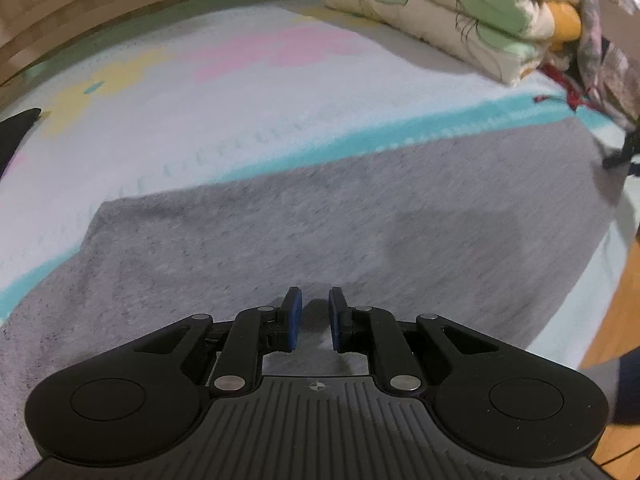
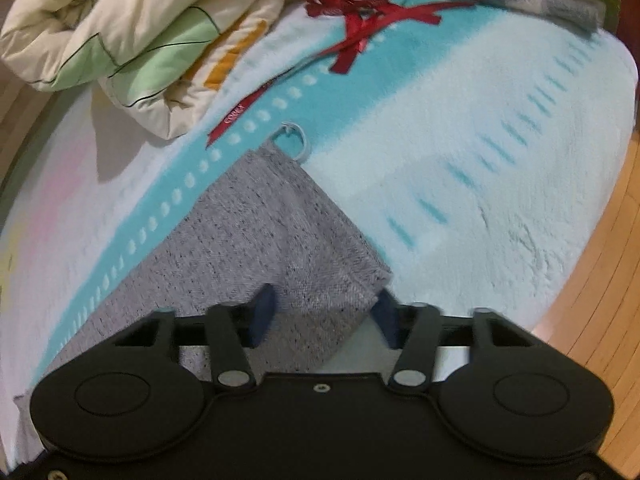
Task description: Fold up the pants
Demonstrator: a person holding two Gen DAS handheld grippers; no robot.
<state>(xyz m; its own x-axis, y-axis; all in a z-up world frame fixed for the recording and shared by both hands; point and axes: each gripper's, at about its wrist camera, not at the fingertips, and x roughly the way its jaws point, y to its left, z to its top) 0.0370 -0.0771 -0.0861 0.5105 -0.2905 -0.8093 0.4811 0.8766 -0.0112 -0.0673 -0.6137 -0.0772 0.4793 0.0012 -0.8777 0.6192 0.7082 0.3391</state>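
Left wrist view: the left gripper (image 1: 314,318), blue pads a narrow gap apart, grips nothing and sits over the heather-grey knit pants (image 1: 340,232). The pants lie flat ahead of and under it on a fleecy white blanket with a teal stripe and pastel blocks (image 1: 200,92) covering the bed. A folded cream quilt with green patches (image 1: 452,12) sits far right; wooden floor (image 1: 612,320) at right. The pants' long axis runs left to right.

Right wrist view: the right gripper (image 2: 322,316) is spread wide, straddling the pants' near corner, not clamped. The pants' end points away towards a white cord loop (image 2: 298,140). Red ribbon (image 2: 360,20) lies beyond, beside the quilt.
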